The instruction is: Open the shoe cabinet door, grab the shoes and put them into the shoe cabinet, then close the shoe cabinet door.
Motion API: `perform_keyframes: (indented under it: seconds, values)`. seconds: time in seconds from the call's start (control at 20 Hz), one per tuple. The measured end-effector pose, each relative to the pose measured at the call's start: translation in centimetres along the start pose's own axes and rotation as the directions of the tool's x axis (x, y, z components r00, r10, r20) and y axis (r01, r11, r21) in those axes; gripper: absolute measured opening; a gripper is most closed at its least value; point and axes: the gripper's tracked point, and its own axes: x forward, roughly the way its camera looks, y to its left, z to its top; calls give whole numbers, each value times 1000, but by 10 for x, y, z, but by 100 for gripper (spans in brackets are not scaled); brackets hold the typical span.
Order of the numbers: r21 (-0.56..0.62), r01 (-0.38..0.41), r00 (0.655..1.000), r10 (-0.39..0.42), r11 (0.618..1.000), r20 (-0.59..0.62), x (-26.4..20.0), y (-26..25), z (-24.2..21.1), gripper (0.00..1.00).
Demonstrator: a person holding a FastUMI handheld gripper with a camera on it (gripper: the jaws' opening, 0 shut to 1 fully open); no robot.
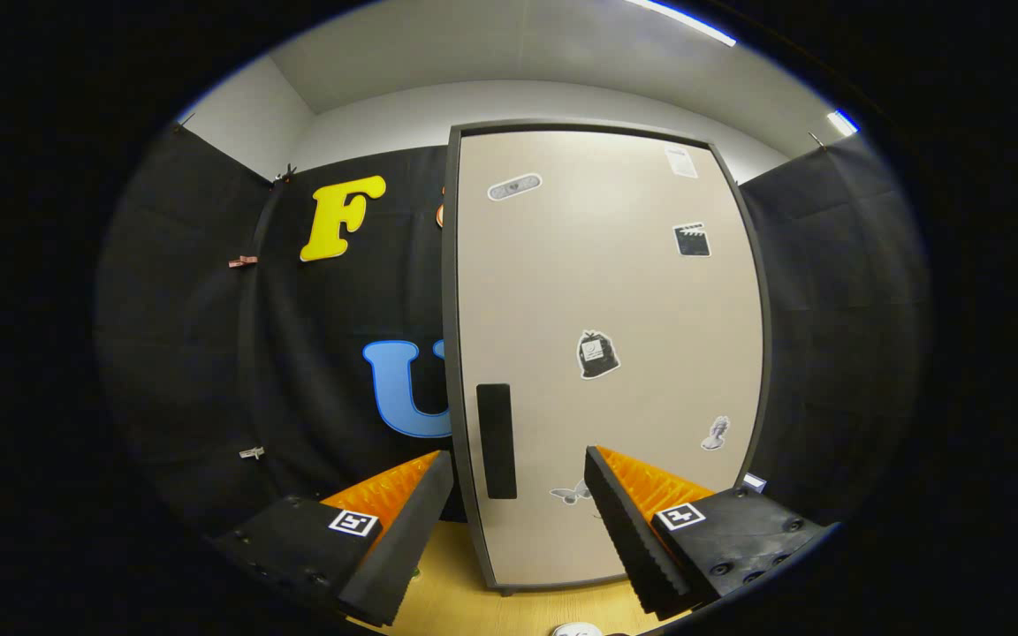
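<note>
Gripper (518,495) fingers spread wide, nothing held. Pale beige flat-panel shoe cabinet door (606,353) w/ dark frame shut, so step 1 not begun; shoes, closing all left. Black vertical slot handle (497,440) sits between fingers, just ahead, nearer left one. Light wood tabletop (474,601) below.

We hold the tool (518,468) level and pointing straight ahead. Its two fingers (403,521) stand spread wide apart, their ridged inner faces turned toward each other, and they grip nothing.
</note>
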Motion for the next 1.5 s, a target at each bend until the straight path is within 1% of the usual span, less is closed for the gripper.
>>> perform_keyframes:
  seconds: [0.25, 0.4, 0.45, 0.65, 0.75, 0.9, 1.05, 1.1, 1.15, 1.35, 1.45, 1.5]
  values:
    - [-5, 29, 999, -29, 1000, -28, 56, 9, -25, 98]
    - [-3, 42, 999, -42, 999, -29, 82, 11, -32, 95]
    - [-3, 47, 999, -47, 999, -26, 87, 12, -34, 95]
    - [-5, 71, 997, -71, 997, -15, 102, 11, -36, 87]
    - [-12, 84, 996, -85, 996, -17, 106, 9, -38, 87]
    - [-17, 98, 995, -98, 995, -4, 108, 7, -36, 52]
    - [-34, 109, 994, -110, 993, -8, 111, 6, -40, 52]
    - [-35, 114, 993, -114, 993, -3, 103, 8, -39, 52]
    - [-38, 117, 993, -117, 992, -4, 111, 6, -40, 38]
    - [-48, 117, 993, -118, 992, -11, 112, 6, -40, 38]
    - [-50, 111, 993, -113, 993, -24, 109, 6, -41, 30]
    - [-54, 107, 994, -109, 993, -28, 108, 6, -41, 30]
